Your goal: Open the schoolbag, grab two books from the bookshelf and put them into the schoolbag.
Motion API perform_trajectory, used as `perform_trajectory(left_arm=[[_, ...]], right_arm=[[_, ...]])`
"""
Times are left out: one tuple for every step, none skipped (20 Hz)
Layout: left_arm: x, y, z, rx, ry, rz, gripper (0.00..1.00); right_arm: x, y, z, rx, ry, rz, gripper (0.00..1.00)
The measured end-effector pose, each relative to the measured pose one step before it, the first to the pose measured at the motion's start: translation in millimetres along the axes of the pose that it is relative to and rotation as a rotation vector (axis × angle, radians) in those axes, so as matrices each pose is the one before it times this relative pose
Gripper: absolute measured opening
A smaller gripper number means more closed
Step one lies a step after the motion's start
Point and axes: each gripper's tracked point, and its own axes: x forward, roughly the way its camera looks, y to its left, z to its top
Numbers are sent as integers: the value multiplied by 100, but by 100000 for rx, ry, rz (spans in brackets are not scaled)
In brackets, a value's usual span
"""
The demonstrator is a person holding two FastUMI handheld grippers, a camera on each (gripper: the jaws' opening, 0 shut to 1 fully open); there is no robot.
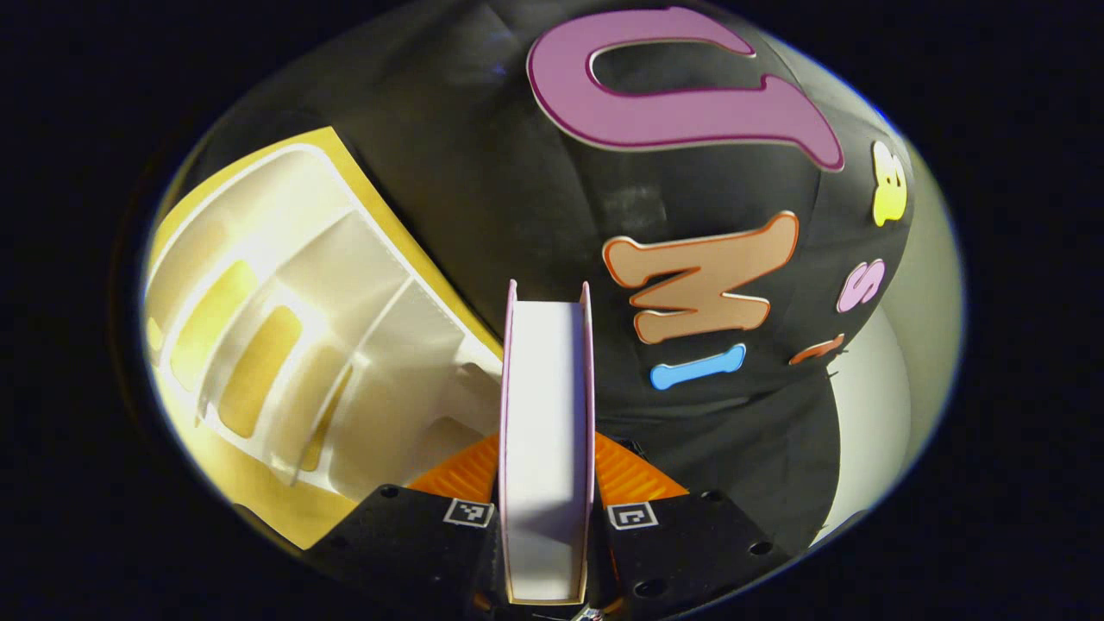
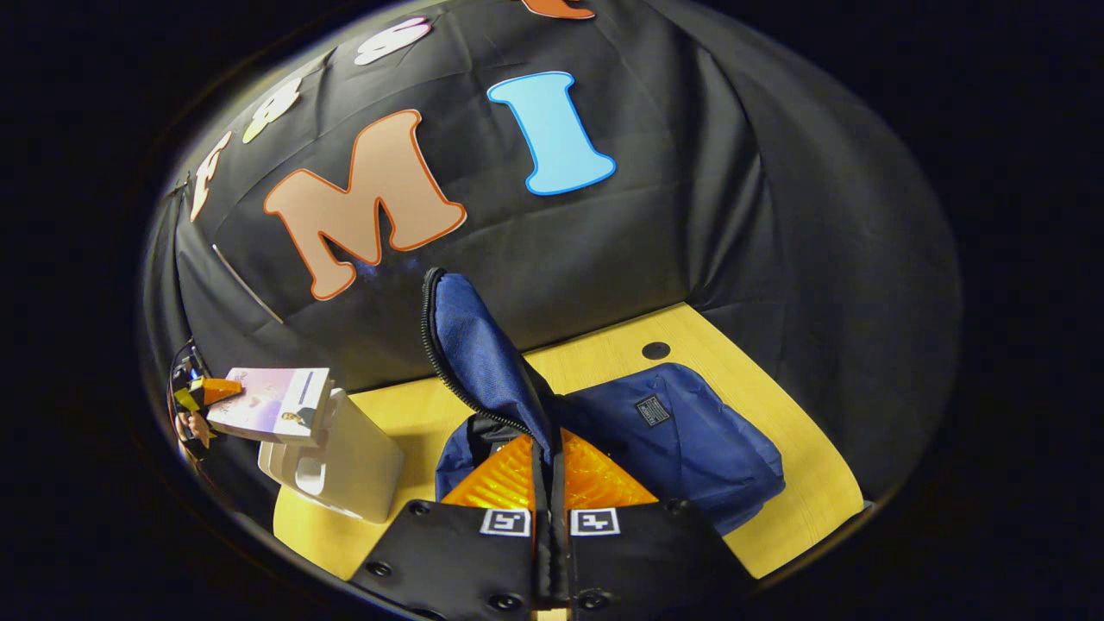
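In the left gripper view the left tool (image 1: 547, 483) is clenched on a book (image 1: 547, 431), both orange fingers (image 1: 461, 474) pressing its pink covers, its white page edge facing the camera, with the white bookshelf (image 1: 328, 362) on the yellow table (image 1: 259, 496) to the left. In the right gripper view the right tool (image 2: 549, 487) grips the raised flap (image 2: 483, 354) of the blue schoolbag (image 2: 690, 440), which lies on the table. At far left the other tool holds the book above the bookshelf.
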Motion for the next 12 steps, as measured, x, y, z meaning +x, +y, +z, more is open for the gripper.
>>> perform_trajectory(left_arm=[[1062,3,-754,906,1871,347,34],[982,-179,-896,599,2154,168,34],[1133,-141,-918,499,2678,18,34],[995,-89,-698,512,1987,91,34],[1021,-43,-830,404,2279,-197,35],[941,-159,-806,230,1862,-714,35],[887,-403,-770,820,1821,-1674,34],[952,-441,-733,112,1096,-1186,34],[916,-90,-733,165,1975,-294,34],[1277,131,-946,113,2590,1011,34],[936,161,-816,901,2025,1003,34],[1018,167,-1024,1432,3267,1137,34]], right_arm=[[77,65,48,423,-34,122,3],[33,-77,-17,227,-89,27,3],[29,30,-25,-35,110,215,3],[11,-7,88,-307,-226,67,3],[-13,-37,70,-3,65,114,3],[51,-28,-18,351,-67,18,2],[60,111,-57,457,89,287,3],[12,108,-208,32,389,453,2],[20,49,-96,-643,127,73,2],[-4,18,-47,-620,81,125,4],[-17,1,89,-267,-27,150,3],[-18,11,-39,-63,344,277,3]])
